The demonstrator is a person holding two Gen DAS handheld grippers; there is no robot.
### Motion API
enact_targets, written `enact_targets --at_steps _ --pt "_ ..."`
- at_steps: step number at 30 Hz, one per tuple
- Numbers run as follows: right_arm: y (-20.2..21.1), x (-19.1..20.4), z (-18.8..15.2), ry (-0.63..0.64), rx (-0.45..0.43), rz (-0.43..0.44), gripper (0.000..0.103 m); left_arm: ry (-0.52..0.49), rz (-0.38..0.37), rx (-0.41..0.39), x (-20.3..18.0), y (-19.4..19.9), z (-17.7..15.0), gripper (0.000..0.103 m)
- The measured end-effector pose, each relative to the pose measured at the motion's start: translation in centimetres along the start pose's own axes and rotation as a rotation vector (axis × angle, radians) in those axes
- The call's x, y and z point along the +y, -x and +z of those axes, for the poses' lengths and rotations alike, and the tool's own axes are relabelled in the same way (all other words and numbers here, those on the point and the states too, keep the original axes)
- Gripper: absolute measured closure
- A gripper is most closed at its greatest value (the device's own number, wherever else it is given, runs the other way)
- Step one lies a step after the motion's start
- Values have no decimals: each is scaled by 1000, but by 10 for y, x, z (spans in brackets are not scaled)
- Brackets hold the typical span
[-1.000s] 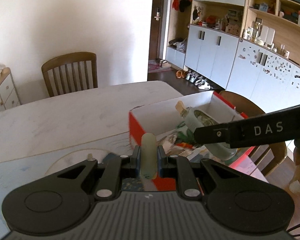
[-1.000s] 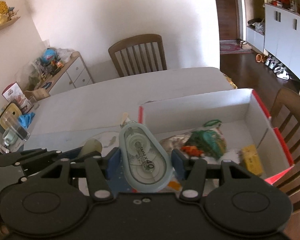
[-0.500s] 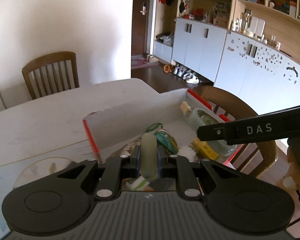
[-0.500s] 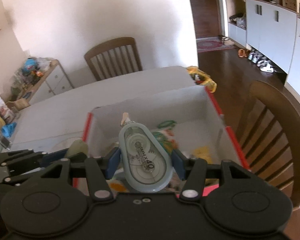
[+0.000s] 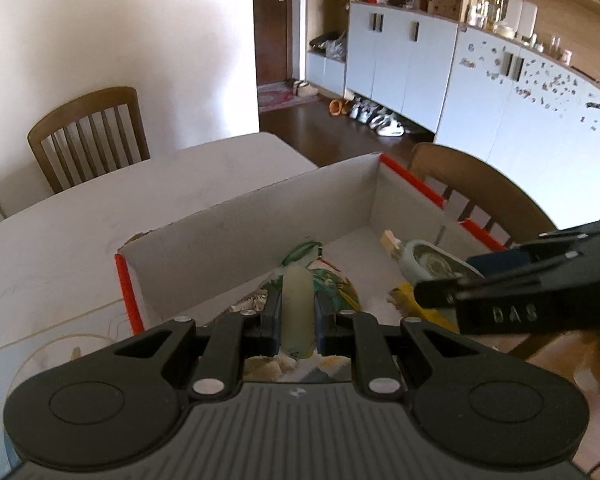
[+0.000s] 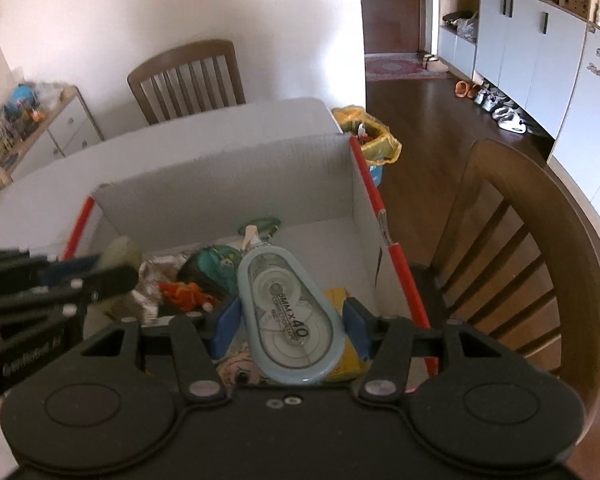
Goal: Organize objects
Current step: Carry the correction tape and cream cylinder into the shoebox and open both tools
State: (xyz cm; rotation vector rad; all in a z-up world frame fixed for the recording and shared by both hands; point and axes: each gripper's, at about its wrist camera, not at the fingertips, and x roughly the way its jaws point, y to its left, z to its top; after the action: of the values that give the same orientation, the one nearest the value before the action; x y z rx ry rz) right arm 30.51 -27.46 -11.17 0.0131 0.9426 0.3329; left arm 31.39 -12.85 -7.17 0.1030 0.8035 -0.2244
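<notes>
A white cardboard box with red edges (image 5: 260, 220) (image 6: 228, 184) stands on the table, with several small items on its floor. My left gripper (image 5: 296, 320) is shut on a pale green stick (image 5: 296, 312) and hangs over the box's near-left part. My right gripper (image 6: 288, 320) is shut on a light blue correction tape dispenser (image 6: 288, 316) (image 5: 432, 266) over the box's right half. In the left wrist view the right gripper (image 5: 540, 276) reaches in from the right. In the right wrist view the left gripper (image 6: 60, 280) comes in from the left with the stick (image 6: 120, 252).
Inside the box lie a green pouch (image 6: 216, 264), an orange toy (image 6: 184, 294), a yellow block (image 6: 340, 296) and foil wrappers. A wooden chair (image 6: 520, 248) stands at the box's right side, another chair (image 6: 188, 80) beyond the table (image 5: 100, 220). A yellow-bagged bin (image 6: 368, 136) sits on the floor.
Both grippers have moved rightward and down over the box, each still holding its object. The box now fills the middle of both views.
</notes>
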Motion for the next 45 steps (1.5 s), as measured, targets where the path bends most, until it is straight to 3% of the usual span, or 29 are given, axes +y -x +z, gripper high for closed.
enact_targets --at_steps 10,22,31,45 --pt "-31 11 1 80 65 -18 48 -40 23 93 2 -44 1 88" --pt "-51 25 -2 162 104 -43 48 -67 10 179 2 -65 -6 88" --pt "-47 25 -2 169 110 -41 43 -55 5 187 2 -65 -6 87" --pt "-4 28 -9 196 44 -9 40 -12 -2 102 5 -28 -11 87"
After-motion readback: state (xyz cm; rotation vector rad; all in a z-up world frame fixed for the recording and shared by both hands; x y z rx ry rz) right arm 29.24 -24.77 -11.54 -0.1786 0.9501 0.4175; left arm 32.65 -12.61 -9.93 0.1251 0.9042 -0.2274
